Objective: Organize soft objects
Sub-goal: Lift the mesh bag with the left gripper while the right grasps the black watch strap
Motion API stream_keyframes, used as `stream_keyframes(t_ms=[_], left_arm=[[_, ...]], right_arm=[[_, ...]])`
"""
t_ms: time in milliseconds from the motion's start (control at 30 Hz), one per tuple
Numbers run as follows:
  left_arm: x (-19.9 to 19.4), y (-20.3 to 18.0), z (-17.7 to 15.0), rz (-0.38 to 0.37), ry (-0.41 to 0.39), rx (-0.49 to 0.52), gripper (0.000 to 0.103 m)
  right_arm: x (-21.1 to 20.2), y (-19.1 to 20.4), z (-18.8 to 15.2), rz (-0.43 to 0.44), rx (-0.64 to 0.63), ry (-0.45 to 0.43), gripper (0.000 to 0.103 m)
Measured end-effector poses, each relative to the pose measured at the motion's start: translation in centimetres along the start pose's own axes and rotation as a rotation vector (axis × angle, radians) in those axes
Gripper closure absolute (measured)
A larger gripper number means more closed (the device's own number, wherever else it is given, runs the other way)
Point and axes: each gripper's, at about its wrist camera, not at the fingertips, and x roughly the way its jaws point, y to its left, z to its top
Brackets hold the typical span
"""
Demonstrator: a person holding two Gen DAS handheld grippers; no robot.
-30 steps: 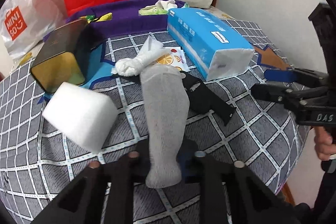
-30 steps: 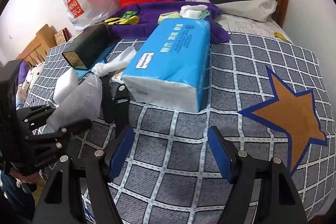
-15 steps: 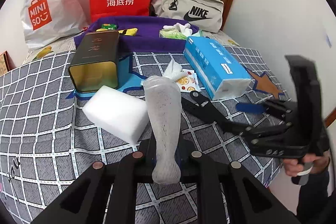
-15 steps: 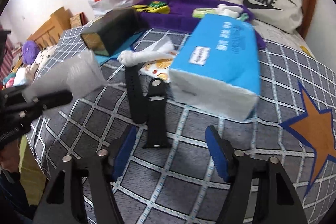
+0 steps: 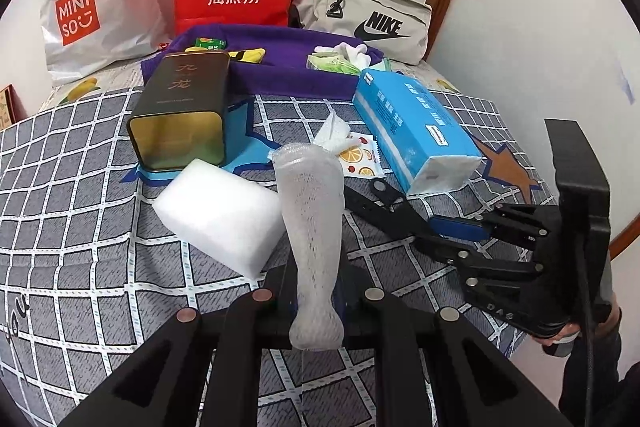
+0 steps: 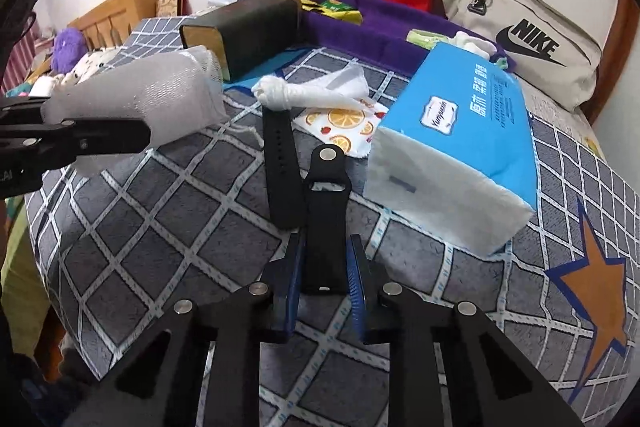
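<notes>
My left gripper (image 5: pixel 316 311) is shut on the lower end of a translucent white foam net sleeve (image 5: pixel 312 223), which stands up from the jaws above the checked bedspread (image 5: pixel 80 247). The sleeve (image 6: pixel 140 95) and the left gripper's fingers (image 6: pixel 80 143) also show at the left of the right wrist view. My right gripper (image 6: pixel 325 267) is closing its blue pads (image 6: pixel 290 275) on the near end of a black watch strap piece (image 6: pixel 326 211) lying on the bed. A second strap piece (image 6: pixel 280 163) lies just left of it. From the left wrist view the right gripper (image 5: pixel 460 231) reaches in from the right.
A white foam block (image 5: pixel 218 215), a dark tin (image 5: pixel 180 111) and a blue tissue pack (image 5: pixel 412 131) lie around the straps. A knotted white cloth (image 6: pixel 296 93) and an orange-print packet (image 6: pixel 344 127) sit behind them. A purple tray (image 5: pixel 280 75) and bags line the wall.
My right gripper moved left over the black strap piece and its jaws narrowed from wide apart to around it. My left gripper rose a little with the sleeve.
</notes>
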Motion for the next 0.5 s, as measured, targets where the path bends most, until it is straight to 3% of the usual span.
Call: stream_keyframes(t_ms=[267, 500], left_arm=[[-0.2, 0.1, -0.2, -0.013, -0.002, -0.013, 0.09], [-0.4, 0.0, -0.1, -0.004, -0.001, -0.006, 0.09]], right_arm=[[-1.1, -0.4, -1.5, 0.024, -0.011, 0.063, 0.081], [0.1, -0.5, -0.1, 0.01, 0.022, 0.035, 0.075]])
